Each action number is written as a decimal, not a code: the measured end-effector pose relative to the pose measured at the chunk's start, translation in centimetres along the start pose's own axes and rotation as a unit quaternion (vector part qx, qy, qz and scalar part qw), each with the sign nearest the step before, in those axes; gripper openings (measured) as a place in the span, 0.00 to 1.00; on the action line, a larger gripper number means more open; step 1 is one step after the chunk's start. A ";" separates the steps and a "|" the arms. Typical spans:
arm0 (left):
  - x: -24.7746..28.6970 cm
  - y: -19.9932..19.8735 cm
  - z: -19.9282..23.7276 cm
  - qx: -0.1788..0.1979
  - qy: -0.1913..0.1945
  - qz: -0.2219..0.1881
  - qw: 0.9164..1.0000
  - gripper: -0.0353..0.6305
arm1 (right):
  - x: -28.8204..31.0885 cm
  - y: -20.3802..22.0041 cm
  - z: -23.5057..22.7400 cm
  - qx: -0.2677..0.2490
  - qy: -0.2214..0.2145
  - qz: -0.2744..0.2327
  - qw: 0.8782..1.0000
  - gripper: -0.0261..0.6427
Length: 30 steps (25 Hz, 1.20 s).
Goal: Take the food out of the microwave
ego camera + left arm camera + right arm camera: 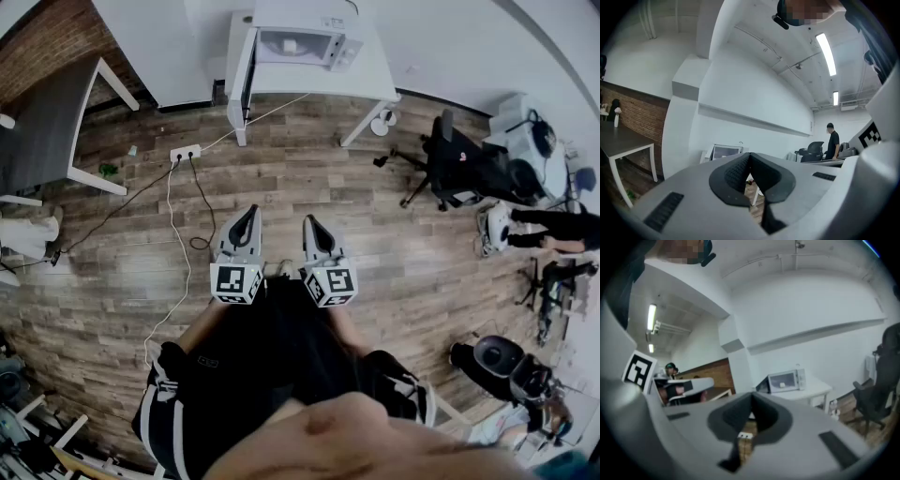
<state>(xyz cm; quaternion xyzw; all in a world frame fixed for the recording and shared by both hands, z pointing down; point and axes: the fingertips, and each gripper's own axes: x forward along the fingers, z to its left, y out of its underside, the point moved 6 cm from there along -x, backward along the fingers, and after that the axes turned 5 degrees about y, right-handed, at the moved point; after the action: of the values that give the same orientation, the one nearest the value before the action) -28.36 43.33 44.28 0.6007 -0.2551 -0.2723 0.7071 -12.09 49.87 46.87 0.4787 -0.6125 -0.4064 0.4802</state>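
The microwave stands on a white table across the room, far ahead of both grippers. A small white thing shows behind its window. The left gripper view shows the microwave small, just above the jaws; in the right gripper view the microwave sits up and to the right of them. My left gripper and right gripper are held side by side over the wood floor, pointing toward the table. Both are shut and hold nothing; their pads meet at the left gripper and right gripper tips.
A power strip with trailing cables lies on the floor between me and the table. A grey table stands at the left. A black office chair and equipment are at the right, with a person in black standing there.
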 end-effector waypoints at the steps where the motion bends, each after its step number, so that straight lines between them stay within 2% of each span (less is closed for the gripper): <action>1: -0.1 -0.1 0.0 -0.001 0.000 0.000 1.000 0.10 | 0.0 -0.1 0.2 0.000 0.000 0.000 1.000 0.08; 13: -1.2 -0.3 0.7 -0.014 0.005 -0.003 1.000 0.10 | 0.0 -0.2 1.8 0.004 0.002 -0.008 1.000 0.08; 25: -2.9 0.2 4.5 -0.021 0.036 0.003 0.999 0.10 | 1.7 0.1 4.9 0.005 0.048 -0.012 0.999 0.08; 30: -2.4 1.0 4.5 -0.020 0.050 0.013 0.998 0.10 | 1.9 0.3 4.4 0.014 0.067 -0.019 0.997 0.08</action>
<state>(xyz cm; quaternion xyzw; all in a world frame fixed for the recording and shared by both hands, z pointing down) -33.05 41.93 45.89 0.5956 -0.2215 -0.2373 0.7348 -16.63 48.29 46.62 0.5226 -0.5755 -0.3740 0.5058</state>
